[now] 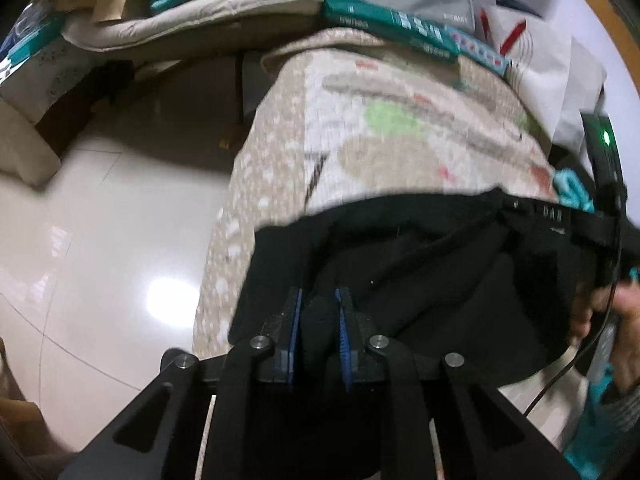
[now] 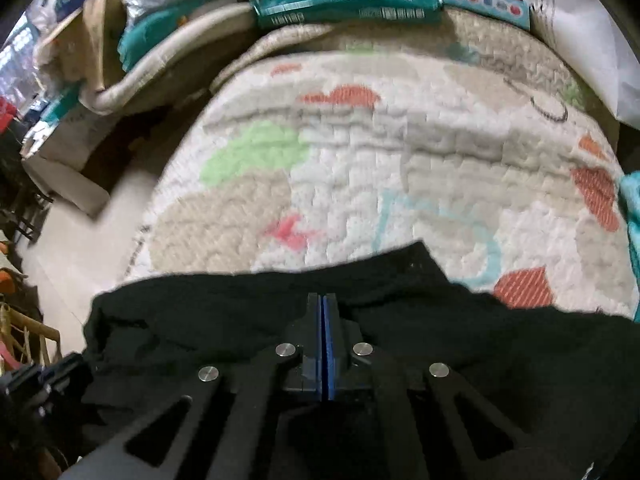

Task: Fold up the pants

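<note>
Left gripper [image 1: 319, 300], seen through its own wrist camera, has its blue pads narrowed onto a bunched ridge of the black pants [image 1: 420, 280], so it looks to be pinching cloth at the garment's left-hand part. The pants lie on the near part of a quilted mat [image 1: 360, 120], their far edge running across the picture toward the right, where the other gripper's black frame and a hand [image 1: 616, 320] sit at the garment's opposite end. Off the mat's left side is pale tiled floor [image 1: 100, 220].

Right gripper [image 2: 323, 300], in its own wrist view, has its pads pressed together with no gap showing; whether a thin layer of the pants [image 2: 480, 340] is caught between them I cannot tell, though its tips sit right at the cloth's far edge. The bare mat [image 2: 400, 160] lies ahead of both grippers. Judging from this, the garment's long axis runs side to side between the two grippers, so a fold would carry the held edge forward or back across that line.
</note>
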Motion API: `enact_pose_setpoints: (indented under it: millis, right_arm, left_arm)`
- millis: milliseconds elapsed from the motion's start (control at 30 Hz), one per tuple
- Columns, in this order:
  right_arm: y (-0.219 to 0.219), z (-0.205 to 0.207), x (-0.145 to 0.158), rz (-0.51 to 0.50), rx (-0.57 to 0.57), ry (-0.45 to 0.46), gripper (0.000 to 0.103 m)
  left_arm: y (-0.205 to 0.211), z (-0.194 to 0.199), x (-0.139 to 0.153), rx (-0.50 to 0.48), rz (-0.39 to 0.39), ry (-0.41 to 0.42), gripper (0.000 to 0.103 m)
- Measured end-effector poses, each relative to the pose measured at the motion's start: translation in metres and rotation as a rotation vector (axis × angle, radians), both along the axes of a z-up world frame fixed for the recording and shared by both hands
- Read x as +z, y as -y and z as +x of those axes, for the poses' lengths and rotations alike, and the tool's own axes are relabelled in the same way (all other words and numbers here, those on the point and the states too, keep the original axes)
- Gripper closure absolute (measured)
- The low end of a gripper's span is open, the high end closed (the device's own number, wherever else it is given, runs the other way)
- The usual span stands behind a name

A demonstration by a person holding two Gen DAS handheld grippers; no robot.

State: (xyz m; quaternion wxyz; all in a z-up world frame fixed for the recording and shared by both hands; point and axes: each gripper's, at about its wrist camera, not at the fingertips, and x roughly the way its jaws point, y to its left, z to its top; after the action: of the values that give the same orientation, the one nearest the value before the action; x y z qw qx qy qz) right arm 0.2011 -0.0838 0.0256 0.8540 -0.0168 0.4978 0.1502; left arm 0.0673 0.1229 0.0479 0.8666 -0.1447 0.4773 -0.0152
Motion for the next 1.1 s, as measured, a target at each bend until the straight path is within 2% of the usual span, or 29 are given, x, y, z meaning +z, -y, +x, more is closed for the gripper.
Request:
enact_pose_setpoints:
  millis: [100,200,267,300,333,400,467,500,533,667,867,1000,1100]
  right_arm:
    - [0.003,0.011,0.02,0.048,-0.023,0.043,0.101]
    - [0.009,0.027,0.034,0.084,-0.057,0.085,0.102]
    - [0.014,0.038,0.037,0.145,-0.063,0.072,0.102]
    - [0.019,0.046,0.033,0.189,-0.063,0.032,0.101]
    - [0.02,0.049,0.032,0.184,-0.077,0.022,0.101]
    - [0.025,0.048,0.031,0.148,-0.096,0.038,0.097]
    - [0.027,0.04,0.027,0.115,-0.073,0.046,0.075]
    - [0.026,0.034,0.023,0.09,-0.06,0.052,0.05]
    - [0.026,0.03,0.019,0.073,-0.056,0.061,0.038]
    - [0.022,0.015,0.006,0.016,-0.013,0.077,0.038]
    - [0.028,-0.029,0.018,-0.073,0.079,0.12,0.038]
    - [0.037,-0.071,0.033,-0.228,0.205,0.222,0.031]
    - [0.043,-0.093,0.037,-0.301,0.26,0.278,0.026]
  left_arm:
    - [-0.008,0.023,0.009,0.021,0.002,0.003,0.087]
    - [-0.018,0.054,0.003,0.032,0.004,-0.039,0.087]
    - [-0.022,0.068,-0.013,0.037,0.002,-0.09,0.086]
    - [-0.024,0.073,-0.02,0.043,0.008,-0.108,0.082]
    - [-0.028,0.076,-0.025,0.056,0.01,-0.11,0.079]
    - [-0.037,0.076,-0.027,0.089,-0.002,-0.087,0.074]
    - [-0.048,0.075,-0.025,0.138,-0.008,-0.071,0.073]
    - [-0.054,0.075,-0.025,0.166,0.003,-0.071,0.073]
    - [-0.063,0.075,-0.026,0.203,0.009,-0.078,0.072]
    - [-0.09,0.064,-0.033,0.314,-0.063,-0.101,0.072]
    - [-0.097,0.041,-0.033,0.348,-0.115,-0.087,0.066]
    - [-0.087,0.023,-0.033,0.344,-0.122,-0.067,0.061]
    - [-0.077,0.0,-0.036,0.349,-0.084,-0.079,0.059]
